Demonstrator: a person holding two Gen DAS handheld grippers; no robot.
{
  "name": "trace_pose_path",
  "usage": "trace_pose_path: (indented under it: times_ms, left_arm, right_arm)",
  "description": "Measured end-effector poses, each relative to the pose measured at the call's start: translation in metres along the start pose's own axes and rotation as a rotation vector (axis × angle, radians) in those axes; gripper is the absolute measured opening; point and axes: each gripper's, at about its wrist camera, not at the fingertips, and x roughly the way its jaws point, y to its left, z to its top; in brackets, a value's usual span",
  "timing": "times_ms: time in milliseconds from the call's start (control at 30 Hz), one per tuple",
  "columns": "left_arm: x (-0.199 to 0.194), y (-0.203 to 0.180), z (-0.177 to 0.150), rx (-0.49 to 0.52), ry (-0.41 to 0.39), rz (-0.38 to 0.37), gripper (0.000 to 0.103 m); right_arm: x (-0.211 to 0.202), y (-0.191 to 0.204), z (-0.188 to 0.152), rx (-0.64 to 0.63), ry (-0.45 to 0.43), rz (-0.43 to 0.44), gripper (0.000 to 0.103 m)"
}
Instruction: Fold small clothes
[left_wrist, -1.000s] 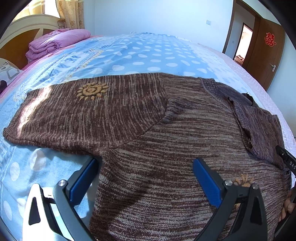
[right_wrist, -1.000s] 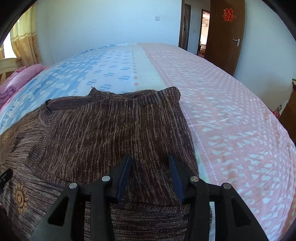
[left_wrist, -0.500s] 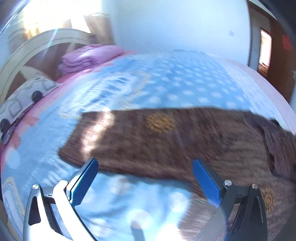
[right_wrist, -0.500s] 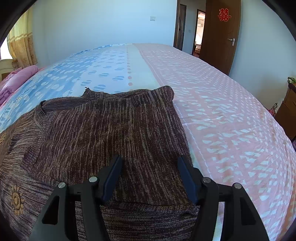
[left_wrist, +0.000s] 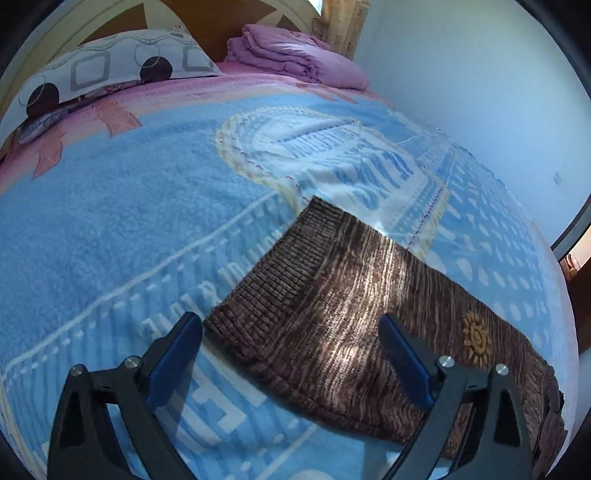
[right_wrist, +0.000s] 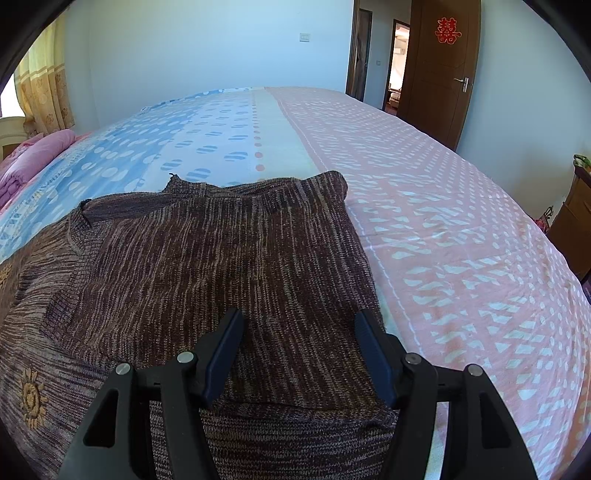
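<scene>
The left gripper (left_wrist: 290, 334) has swung off the sweater's body out to its spread sleeve (left_wrist: 332, 314), its jaws narrowing a touch yet gaping over the ribbed cuff without pinching it. The right gripper (right_wrist: 299, 336), having just widened, is hanging released over the sweater (right_wrist: 207, 280). Beyond the sweater, the bed (right_wrist: 424, 184) is stretching toward the door (right_wrist: 439, 62).

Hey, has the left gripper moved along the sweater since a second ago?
Yes. The left gripper has swung from the sweater's body out to the sleeve cuff, toward the pillow end of the bed, jaws open.
</scene>
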Motion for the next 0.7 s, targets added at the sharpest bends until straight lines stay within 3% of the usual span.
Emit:
trace_pose_path:
  times_ms: [100,300,367,433,567,700]
  left_arm:
    - [0.000,-0.009,0.000,-0.015,-0.019,-0.026,0.093]
    - [0.006,-0.016,0.004,-0.011,-0.018,-0.045,0.063]
    - [0.007,-0.016,0.004,-0.020,-0.019,-0.073,0.035]
    - [0.010,-0.014,0.003,-0.039,-0.007,-0.118,0.015]
    - [0.011,-0.015,0.004,-0.039,-0.008,-0.125,0.013]
    - [0.005,-0.035,0.006,0.026,-0.030,-0.108,0.013]
  right_arm:
    - [0.000,0.000,0.000,0.000,0.000,0.000,0.064]
    - [0.000,0.000,0.000,0.000,0.000,0.000,0.064]
    - [0.000,0.000,0.000,0.000,-0.001,0.001,0.064]
    - [0.000,0.000,0.000,0.001,-0.001,0.002,0.064]
    - [0.000,0.000,0.000,0.001,-0.001,0.002,0.064]
    - [0.000,0.000,0.000,0.003,-0.002,0.003,0.064]
